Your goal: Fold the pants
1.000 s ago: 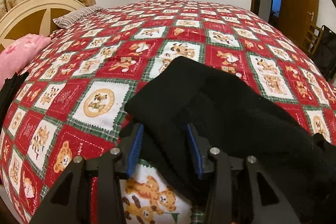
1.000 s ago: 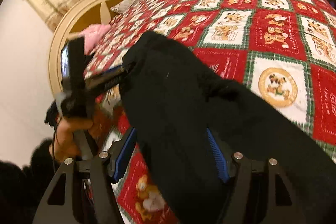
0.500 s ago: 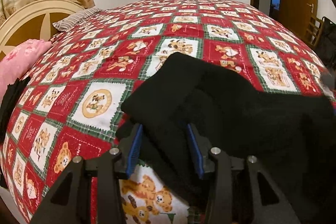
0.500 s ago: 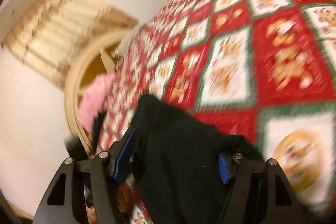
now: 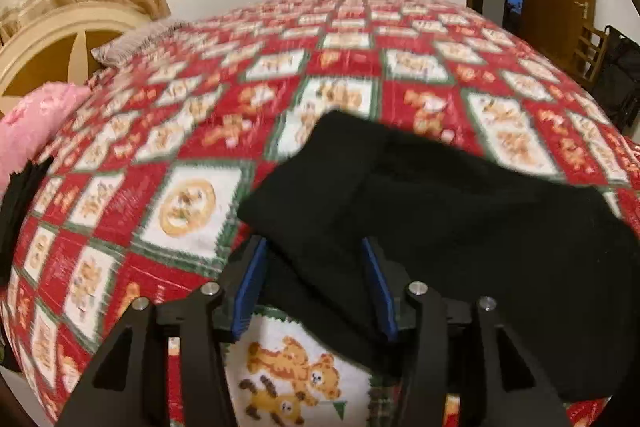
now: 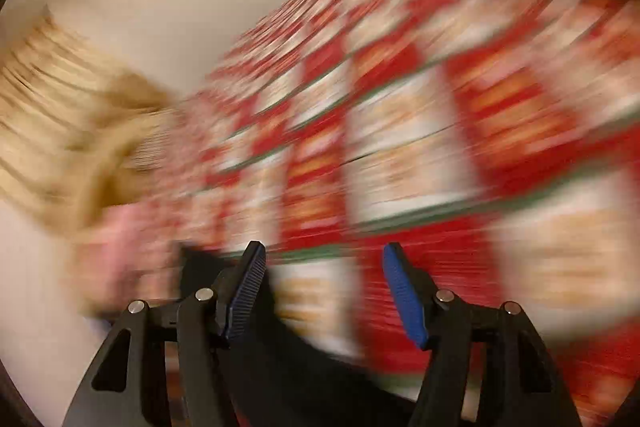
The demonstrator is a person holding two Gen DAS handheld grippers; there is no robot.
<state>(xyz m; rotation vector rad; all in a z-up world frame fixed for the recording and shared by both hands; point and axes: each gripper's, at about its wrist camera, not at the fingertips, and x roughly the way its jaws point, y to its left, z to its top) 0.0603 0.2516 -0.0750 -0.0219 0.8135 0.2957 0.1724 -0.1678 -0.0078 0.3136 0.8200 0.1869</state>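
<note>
Left wrist view shows the pants lying as a black bundle on the bed, folded over at least once, with the nearer edge running between the blue pads of our left gripper. Those jaws are opening; cloth sits between them, but a gap shows beside the left pad, so we read the grip as released, not clamping.

Right wrist view is heavily blurred. Our right gripper stands clear of the fabric, and its jaws are closing with nothing between them; only the patterned bed cover shows through the gap. A dark strip of cloth sits low and left in that view, beside the left finger; we cannot tell whether it touches.

Step in hand, as we judge it: a fold has just been laid down, and both grippers are letting go of the garment. The task appears well advanced but not finished, since the bundle looks uneven and its near edge lies loose.

Next move, as we judge it: choose the edge to take, pinch it with both jaws well apart, and lay it flat across the bundle. A pink cushion lies off to the left, well apart from the work
</note>
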